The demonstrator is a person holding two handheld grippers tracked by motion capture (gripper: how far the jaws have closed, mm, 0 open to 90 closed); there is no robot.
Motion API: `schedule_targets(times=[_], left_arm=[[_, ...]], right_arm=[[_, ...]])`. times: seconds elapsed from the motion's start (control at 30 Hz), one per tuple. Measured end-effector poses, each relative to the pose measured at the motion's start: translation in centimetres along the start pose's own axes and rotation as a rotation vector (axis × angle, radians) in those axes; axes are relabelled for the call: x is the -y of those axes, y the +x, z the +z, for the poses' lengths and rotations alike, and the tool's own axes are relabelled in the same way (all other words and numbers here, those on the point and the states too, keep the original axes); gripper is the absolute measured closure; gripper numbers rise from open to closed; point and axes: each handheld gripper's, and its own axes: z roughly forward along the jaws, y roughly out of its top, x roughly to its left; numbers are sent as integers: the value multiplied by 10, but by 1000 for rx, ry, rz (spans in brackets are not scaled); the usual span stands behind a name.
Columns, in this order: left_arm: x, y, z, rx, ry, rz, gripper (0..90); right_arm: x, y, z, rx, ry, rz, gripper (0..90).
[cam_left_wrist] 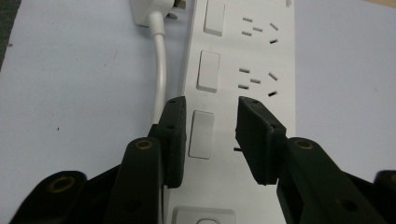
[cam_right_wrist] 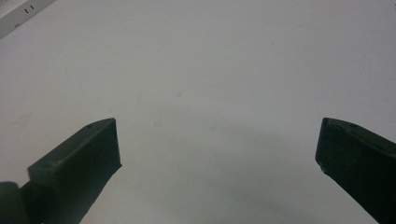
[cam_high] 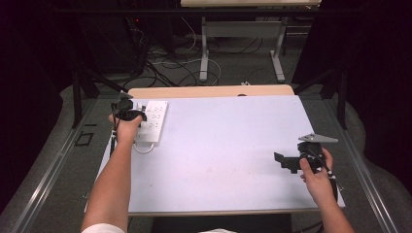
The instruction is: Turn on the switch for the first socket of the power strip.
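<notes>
Room: dark surroundings; grey floor with loose cables at 12 o'clock beyond the table, and the legs of a second desk [cam_high: 240, 48] further back.
Table [cam_high: 228, 145]: pale, lavender-white top, broad and bare across its middle; a strip of wooden edge showed along the far side.
Power strip [cam_high: 151, 121]: white, lying flat at the table's 10 o'clock corner. Its long axis ran from the near side to the far side, roughly 6 to 12 o'clock in the high view. In the left gripper view, rocker switches [cam_left_wrist: 208, 71] sat in a column beside the socket holes.
Cable [cam_left_wrist: 161, 70]: white, running alongside the strip's edge up to a white plug [cam_left_wrist: 154, 9] at 11 o'clock of the left gripper view.
Left gripper [cam_left_wrist: 210, 135]: poised directly over the power strip, jaws apart by a moderate gap, straddling one rocker switch; contact with the strip could not be determined.
Right gripper [cam_right_wrist: 217, 149]: at 4 o'clock on the table, well apart from the strip, jaws spread wide over bare surface, holding nothing.
Grey plate [cam_high: 318, 138]: three-cornered, atop the right gripper.
</notes>
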Motion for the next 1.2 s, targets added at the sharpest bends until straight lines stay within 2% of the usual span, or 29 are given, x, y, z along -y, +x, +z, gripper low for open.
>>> schedule_targets(times=[0.03,0.07,0.1,0.17,0.23,0.4,0.43,0.5,0.57,0.67,0.8,0.87,0.9,0.93,1.0,1.03,1.2], left_arm=[[0,0,0,0,0,0,620],[0,0,-1,10,-21,5,610],[0,1,-3,2,-26,15,593],[0,1,-4,14,-27,11,564],[0,0,-5,13,-56,17,535],[0,-2,-7,0,-70,34,480],[0,-2,-8,-6,-58,41,466],[1,-2,-7,-19,-73,54,444],[1,-3,-8,-22,-58,75,416],[2,-5,-8,-15,-88,89,404],[1,-5,-13,25,-116,112,381],[1,-6,-13,34,-142,140,369],[0,-5,-15,38,-127,154,366],[1,-6,-15,32,-144,161,362],[1,-6,-18,24,-130,177,353],[2,-6,-18,23,-142,175,348],[3,-6,-25,47,-153,198,331]], right_arm=[[0,0,0,1,-1,1,0],[0,-1,0,2,-1,-3,0],[0,0,0,1,-1,1,0],[0,0,0,2,-3,-5,0],[0,0,0,-1,-2,-3,0],[0,-1,-1,-6,5,1,0],[0,-2,-1,-3,3,-5,0],[0,-1,0,-4,5,4,0],[0,-1,0,-5,7,4,0],[1,-2,0,-8,7,3,0],[2,-3,-1,-5,8,5,0],[2,-4,-1,-3,6,4,0],[2,-3,0,0,-4,10,0],[2,-3,0,-1,-1,11,0],[2,-4,-1,-7,7,10,0],[3,-4,0,-6,9,8,0],[2,-3,0,-10,10,9,0]])
